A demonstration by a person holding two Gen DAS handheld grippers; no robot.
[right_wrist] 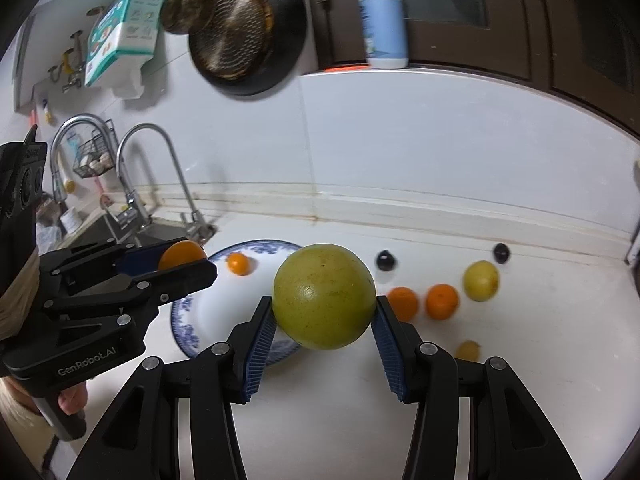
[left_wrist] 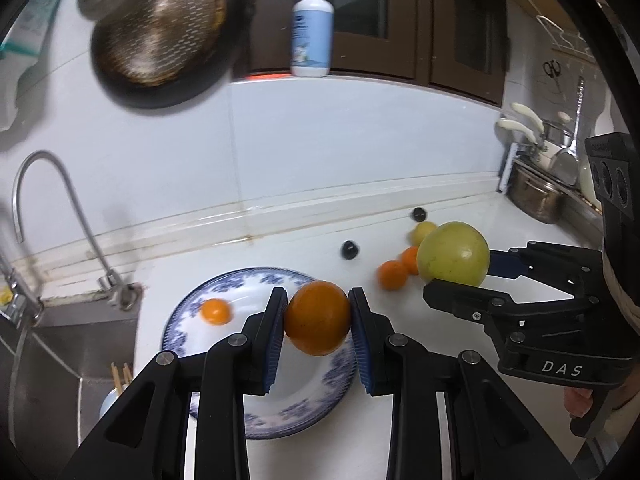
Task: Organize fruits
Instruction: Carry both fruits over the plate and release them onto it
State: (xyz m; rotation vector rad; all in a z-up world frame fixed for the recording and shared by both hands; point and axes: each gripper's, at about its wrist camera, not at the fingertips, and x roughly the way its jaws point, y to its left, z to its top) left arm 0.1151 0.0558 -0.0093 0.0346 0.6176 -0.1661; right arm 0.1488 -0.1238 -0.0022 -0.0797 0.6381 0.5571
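Left wrist view:
Left gripper [left_wrist: 318, 318]: pinched an orange [left_wrist: 317, 318] between its blue pads, held above the 3 o'clock side of the blue-patterned plate [left_wrist: 320, 396].
Plate: carried one small mandarin [left_wrist: 216, 311] at its 10 o'clock.
Right gripper [left_wrist: 456, 276]: at 3 o'clock of the frame, clamped on a large yellow-green fruit [left_wrist: 453, 254].
Counter [left_wrist: 400, 420]: two oranges [left_wrist: 393, 275] touching, a yellow citrus [left_wrist: 422, 232] behind them, two dark fruits [left_wrist: 350, 249] toward 12 o'clock.

Right wrist view:
Right gripper [right_wrist: 324, 316]: pads pressed on both flanks of the yellow-green fruit [right_wrist: 324, 296], lifted over the plate's [right_wrist: 184, 326] 3 o'clock rim.
Left gripper [right_wrist: 184, 262]: at 9 o'clock, closed on the orange [right_wrist: 182, 254].
Plate: mandarin [right_wrist: 239, 263] near its 12 o'clock edge.
Counter [right_wrist: 520, 360]: two oranges [right_wrist: 441, 301] side by side at 3 o'clock, yellow citrus [right_wrist: 481, 281] beyond, a smaller yellow fruit [right_wrist: 468, 350] nearer, blurred.
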